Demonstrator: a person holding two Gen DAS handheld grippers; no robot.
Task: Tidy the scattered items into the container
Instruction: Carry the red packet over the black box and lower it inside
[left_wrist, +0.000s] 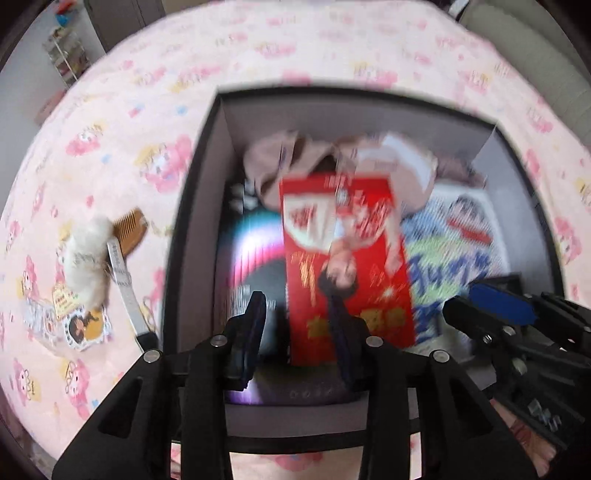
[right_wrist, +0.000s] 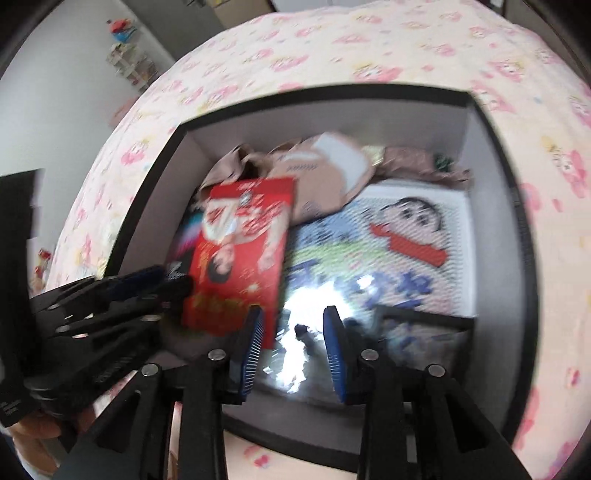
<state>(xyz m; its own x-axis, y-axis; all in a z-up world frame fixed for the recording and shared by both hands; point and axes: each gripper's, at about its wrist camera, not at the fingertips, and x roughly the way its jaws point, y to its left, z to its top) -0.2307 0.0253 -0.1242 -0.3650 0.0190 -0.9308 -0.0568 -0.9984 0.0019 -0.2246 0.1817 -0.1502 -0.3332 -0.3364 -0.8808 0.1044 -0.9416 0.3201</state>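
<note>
Over the dark box (left_wrist: 192, 229), left gripper (left_wrist: 301, 332) spread, red packet (left_wrist: 347, 266) loose between its jaws, inside; right gripper (right_wrist: 293, 332) parted, empty. Could tip against the wall; comb (left_wrist: 129, 225) outside.

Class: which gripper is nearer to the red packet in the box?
Left. The left gripper has its jaws right around the red packet; the right gripper sits just beside it, over the cartoon picture.
</note>
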